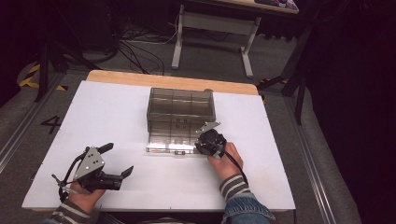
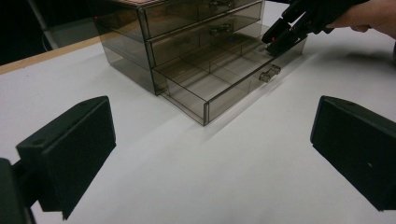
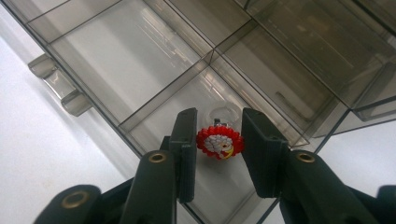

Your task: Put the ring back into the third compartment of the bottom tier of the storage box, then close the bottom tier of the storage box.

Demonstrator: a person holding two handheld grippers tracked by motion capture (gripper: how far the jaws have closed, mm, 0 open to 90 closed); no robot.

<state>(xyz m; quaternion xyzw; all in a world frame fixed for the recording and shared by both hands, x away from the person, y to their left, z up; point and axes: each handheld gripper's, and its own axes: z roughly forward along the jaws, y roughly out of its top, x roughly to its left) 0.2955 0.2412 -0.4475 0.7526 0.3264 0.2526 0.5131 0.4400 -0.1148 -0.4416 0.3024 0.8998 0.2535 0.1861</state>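
Observation:
A smoky clear drawer cabinet [image 1: 180, 108] stands mid-table with its bottom drawer [image 1: 169, 143] pulled out toward me. In the right gripper view, a small red beaded charm [image 3: 219, 142] with a white and yellow centre sits between the pads of my right gripper [image 3: 219, 116]. The pads touch it on both sides, over the drawer's end compartment [image 3: 243, 88]. The high view has that right gripper [image 1: 208, 139] at the drawer's right end. My left gripper [image 1: 120, 158] rests at the near left of the table, jaws wide apart with nothing between them. It points at the cabinet [image 2: 187, 32].
The drawer's other compartments [image 3: 126, 60] look bare, and its handle [image 2: 270, 73] juts out at the front. White tabletop [image 1: 116, 116] spreads left and in front of the cabinet. Beyond the table's far edge are cables and a desk frame [image 1: 212, 28] on the floor.

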